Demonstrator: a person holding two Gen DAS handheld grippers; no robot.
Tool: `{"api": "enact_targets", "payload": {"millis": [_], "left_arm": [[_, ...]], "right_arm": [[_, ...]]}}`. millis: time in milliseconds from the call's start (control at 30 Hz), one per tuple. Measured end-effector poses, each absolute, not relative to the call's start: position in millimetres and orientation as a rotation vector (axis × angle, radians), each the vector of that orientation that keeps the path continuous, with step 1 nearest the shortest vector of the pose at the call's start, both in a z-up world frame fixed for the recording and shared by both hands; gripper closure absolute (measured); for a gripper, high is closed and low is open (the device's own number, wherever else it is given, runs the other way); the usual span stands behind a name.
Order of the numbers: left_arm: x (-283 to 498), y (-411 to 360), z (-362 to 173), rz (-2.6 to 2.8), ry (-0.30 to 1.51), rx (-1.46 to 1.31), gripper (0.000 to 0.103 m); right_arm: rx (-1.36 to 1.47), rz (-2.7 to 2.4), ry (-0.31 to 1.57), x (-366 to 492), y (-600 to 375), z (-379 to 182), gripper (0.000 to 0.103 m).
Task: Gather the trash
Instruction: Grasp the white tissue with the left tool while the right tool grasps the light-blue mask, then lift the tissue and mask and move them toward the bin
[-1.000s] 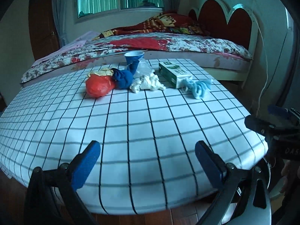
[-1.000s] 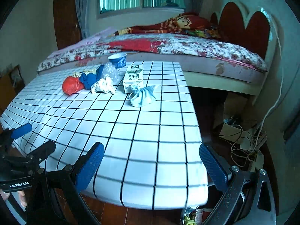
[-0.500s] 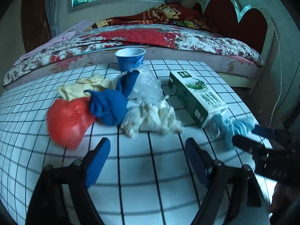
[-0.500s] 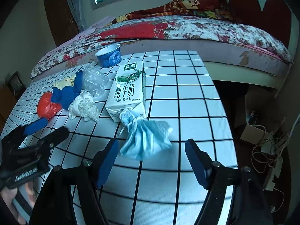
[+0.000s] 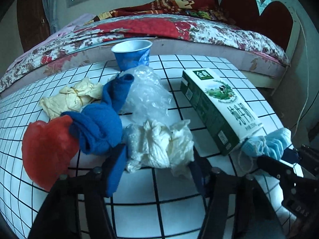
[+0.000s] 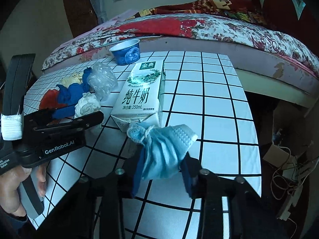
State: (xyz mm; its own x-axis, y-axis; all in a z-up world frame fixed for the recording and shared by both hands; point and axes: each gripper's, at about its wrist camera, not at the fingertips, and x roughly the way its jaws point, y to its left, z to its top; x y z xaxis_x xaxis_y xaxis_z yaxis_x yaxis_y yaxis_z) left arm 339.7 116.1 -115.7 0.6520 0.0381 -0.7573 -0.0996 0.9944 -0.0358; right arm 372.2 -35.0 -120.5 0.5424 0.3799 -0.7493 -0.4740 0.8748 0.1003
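Two hand-held grippers are working beside the milk carton [image 6: 139,97].
The right hand-held gripper [image 6: 162,176] is clasping the blue face mask [image 6: 163,151] below the carton's "250mL"; the left hand-held gripper [image 5: 157,171] is bracketing the white tissue wad [image 5: 159,145], spread apart.

milk carton [image 6: 139,95]: "金典", "纯牛奶", "净含量:250mL" | left gripper [image 6: 57,127] body: "GenRobot.AI"

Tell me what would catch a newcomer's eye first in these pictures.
Probably the crumpled blue face mask between the right gripper fingers, just in front of the milk carton on the checked tablecloth. Next, the left gripper straddling a white tissue wad, beside a red bag and blue cloth.
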Motion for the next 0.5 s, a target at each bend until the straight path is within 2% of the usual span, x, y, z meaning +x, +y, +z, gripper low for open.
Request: {"api": "enact_targets", "payload": {"millis": [67,167,500], "left_arm": [[333,116,-114,0.066,0.847,-0.087,0.052],[319,116,-112,0.061,0.836,-0.086,0.054],[253,113,-98,0.077,0.759,-0.063,0.054]], "right_arm": [[-0.11,0.524,0.861,370,-38,-119,0.077],[-0.085,0.537,0.852,367,-44,-116,0.081],[-0.037,0.533,0.774,333,-68,-93,0.085]]}}
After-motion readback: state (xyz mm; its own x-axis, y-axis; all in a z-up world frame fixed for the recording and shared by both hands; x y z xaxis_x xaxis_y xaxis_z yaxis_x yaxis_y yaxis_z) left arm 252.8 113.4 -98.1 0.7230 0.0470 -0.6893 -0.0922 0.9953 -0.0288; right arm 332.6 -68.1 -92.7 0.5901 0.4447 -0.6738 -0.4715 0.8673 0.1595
